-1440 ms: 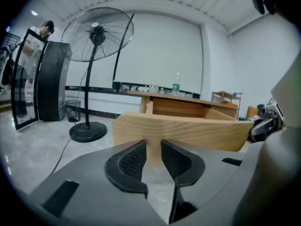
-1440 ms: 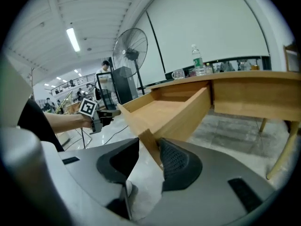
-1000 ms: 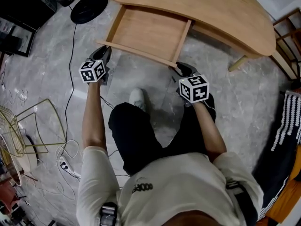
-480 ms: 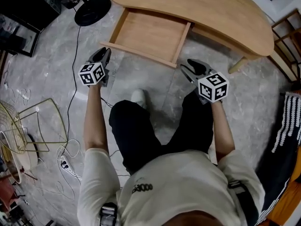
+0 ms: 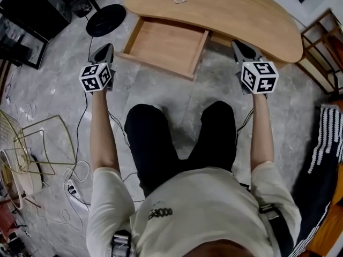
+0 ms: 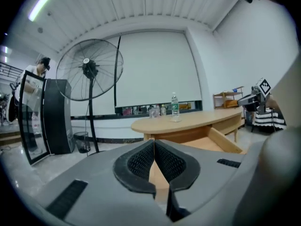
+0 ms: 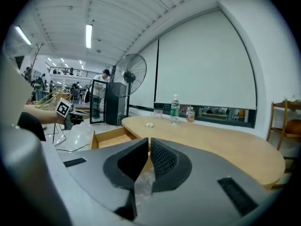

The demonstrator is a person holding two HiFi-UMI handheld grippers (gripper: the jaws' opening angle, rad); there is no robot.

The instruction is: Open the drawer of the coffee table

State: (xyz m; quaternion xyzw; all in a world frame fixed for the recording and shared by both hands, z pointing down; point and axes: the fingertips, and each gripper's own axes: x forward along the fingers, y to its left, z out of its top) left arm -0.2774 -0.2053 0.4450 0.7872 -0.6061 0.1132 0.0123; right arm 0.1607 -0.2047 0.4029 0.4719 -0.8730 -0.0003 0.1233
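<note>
Coffee table [image 5: 241,15]: a long, curved, light-wood top, seen at 12 o'clock in the head view, ahead of the seated person.
Drawer [image 5: 166,39]: seen pulled well out from under the tabletop towards 7 o'clock, with its bare wooden floor exposed and nothing in it. The task is judged as good as done.
Drawer axes: the front board runs roughly from 10 to 4 o'clock in the head view, and the slide line runs from 1 to 7 o'clock.
Standing fan [image 6: 89,69]: placed on the floor at 11 o'clock, beyond the drawer's left side.
Left gripper [image 5: 103,52]: held clear of everything, with the jaws brought fully together and nothing gripped.
Right gripper [image 5: 242,48]: held over the table's near edge, its jaws closing with the pads all but met, and nothing is seen between them.
Key relation: the drawer lies between the two grippers, at 2 o'clock from the left one and 10 o'clock from the right one. The left gripper is judged the nearer, just beside the front's left corner.
Water bottle [image 7: 175,109]: stood upright on the tabletop, but its label cannot be read.
Writing: only square black-and-white markers are carried on the gripper cubes, and the print on the person's shirt is too blurred to be read.
</note>
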